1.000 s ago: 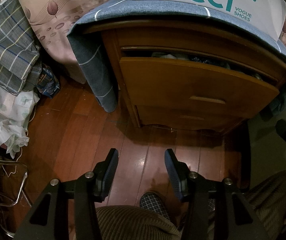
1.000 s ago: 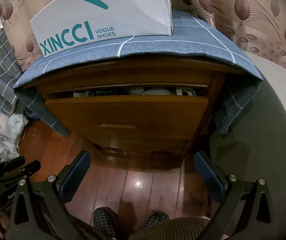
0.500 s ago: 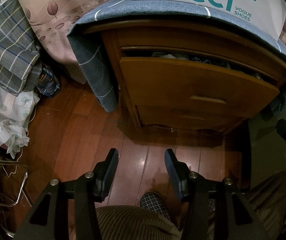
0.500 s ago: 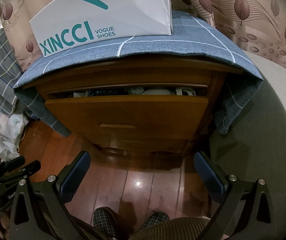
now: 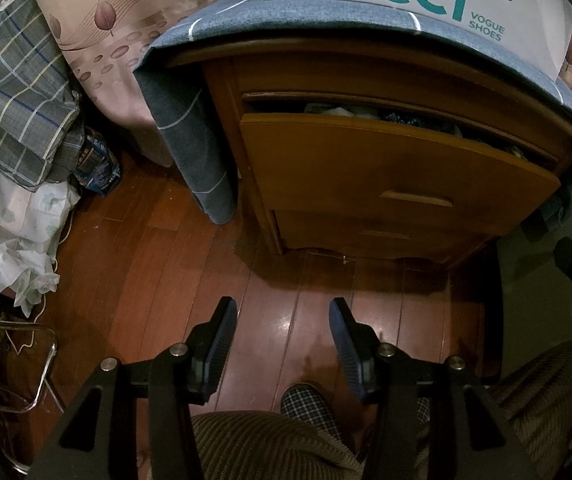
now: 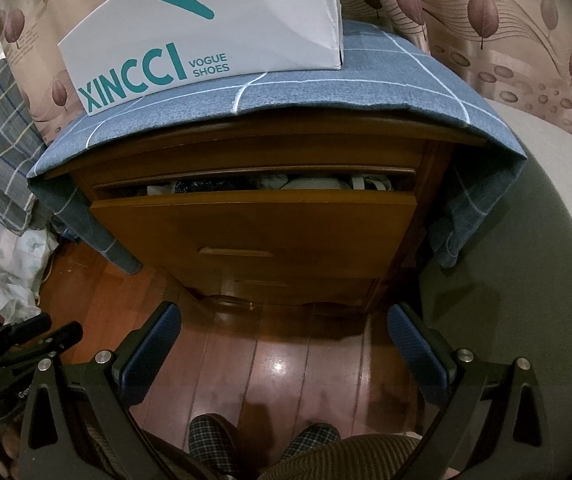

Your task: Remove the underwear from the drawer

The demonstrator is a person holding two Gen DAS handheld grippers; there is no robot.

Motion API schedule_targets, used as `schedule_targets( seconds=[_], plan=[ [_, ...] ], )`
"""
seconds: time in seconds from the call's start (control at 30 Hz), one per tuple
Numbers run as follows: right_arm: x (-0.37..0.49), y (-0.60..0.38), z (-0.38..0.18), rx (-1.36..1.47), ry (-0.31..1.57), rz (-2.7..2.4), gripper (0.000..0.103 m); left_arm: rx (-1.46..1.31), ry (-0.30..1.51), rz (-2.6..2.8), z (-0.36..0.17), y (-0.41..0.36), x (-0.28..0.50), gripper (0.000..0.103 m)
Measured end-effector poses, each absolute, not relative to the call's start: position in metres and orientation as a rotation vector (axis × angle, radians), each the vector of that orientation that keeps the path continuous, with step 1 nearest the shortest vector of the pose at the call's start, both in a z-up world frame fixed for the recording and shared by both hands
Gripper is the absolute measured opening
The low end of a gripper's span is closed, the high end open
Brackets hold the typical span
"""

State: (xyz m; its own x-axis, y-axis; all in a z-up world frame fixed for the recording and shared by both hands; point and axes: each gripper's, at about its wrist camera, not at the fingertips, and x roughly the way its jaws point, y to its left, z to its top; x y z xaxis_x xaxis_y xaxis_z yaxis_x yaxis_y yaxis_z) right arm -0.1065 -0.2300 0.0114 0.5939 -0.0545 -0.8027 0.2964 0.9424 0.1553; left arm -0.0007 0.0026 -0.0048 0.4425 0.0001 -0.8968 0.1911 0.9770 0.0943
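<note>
Plainly legible on the white shoe box (image 6: 206,36) is teal lettering: "XINCCI" in large capitals, with "VOGUE SHOES" in small type beside it. The box stands on a blue checked cloth (image 6: 326,84) draped over the top of a wooden nightstand (image 5: 222,92).

The underwear (image 6: 270,182) shows only as a strip of folded fabric in the gap above the drawer front: pale white and grey pieces with a dark patterned one among them, packed close together. Individual garments cannot be told apart.

The top drawer (image 6: 254,232) is pulled partly out and holds those clothes; a second drawer (image 5: 382,236) below it is closed.

The left gripper (image 5: 282,312) hangs over the wooden floor (image 5: 134,280) with its jaws partly apart and nothing between them. The right gripper (image 6: 282,320) is spread wide, also empty, in front of the nightstand. Both are well apart from the drawer. Plaid slippers (image 6: 210,440) and corduroy trouser legs (image 5: 258,440) show below.
</note>
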Motion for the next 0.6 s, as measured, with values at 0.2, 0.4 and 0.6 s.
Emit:
schedule_targets(
  seconds=[0.2,0.4,0.6],
  plan=[
    [-0.107,-0.232,0.012,0.294,0.914,-0.206,0.102,0.182,1.111,-0.122,-0.005,0.003,-0.001,0.049],
    [-0.107,-0.236,0.013,0.315,0.914,-0.208,0.102,0.08,1.105,-0.149,0.004,0.015,0.004,0.049],
    [-0.104,-0.251,0.015,0.354,0.915,-0.211,0.102,-0.166,1.143,-0.214,0.004,0.03,0.027,0.049]
  ],
)
